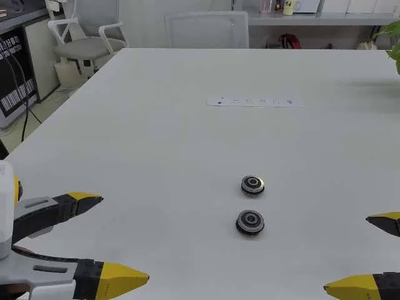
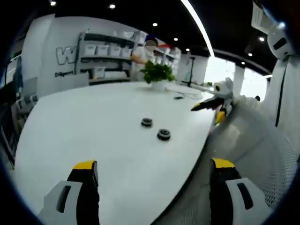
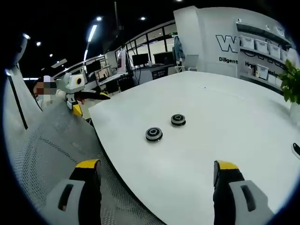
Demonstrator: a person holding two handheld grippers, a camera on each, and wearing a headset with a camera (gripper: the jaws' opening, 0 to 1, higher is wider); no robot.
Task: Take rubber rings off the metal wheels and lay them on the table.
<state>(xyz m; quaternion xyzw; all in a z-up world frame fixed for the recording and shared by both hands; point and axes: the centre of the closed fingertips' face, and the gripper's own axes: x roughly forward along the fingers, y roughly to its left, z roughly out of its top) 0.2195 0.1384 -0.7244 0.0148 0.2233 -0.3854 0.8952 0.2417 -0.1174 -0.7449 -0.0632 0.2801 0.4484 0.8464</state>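
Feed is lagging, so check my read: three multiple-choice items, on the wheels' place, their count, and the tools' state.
1. Where do the wheels lie?
A. on a chair
B. on the table, ahead of both tools
C. in a tool's jaws
2. How many wheels are there?
A. one
B. two
C. four
3. How do the left tool and right tool stand?
A. both shut on rings
B. left shut, right open
C. both open, empty
Key: B, both rest on the white top; B, one nearer and a far wheel behind it; C, each tool's jaws stand apart, nothing between.
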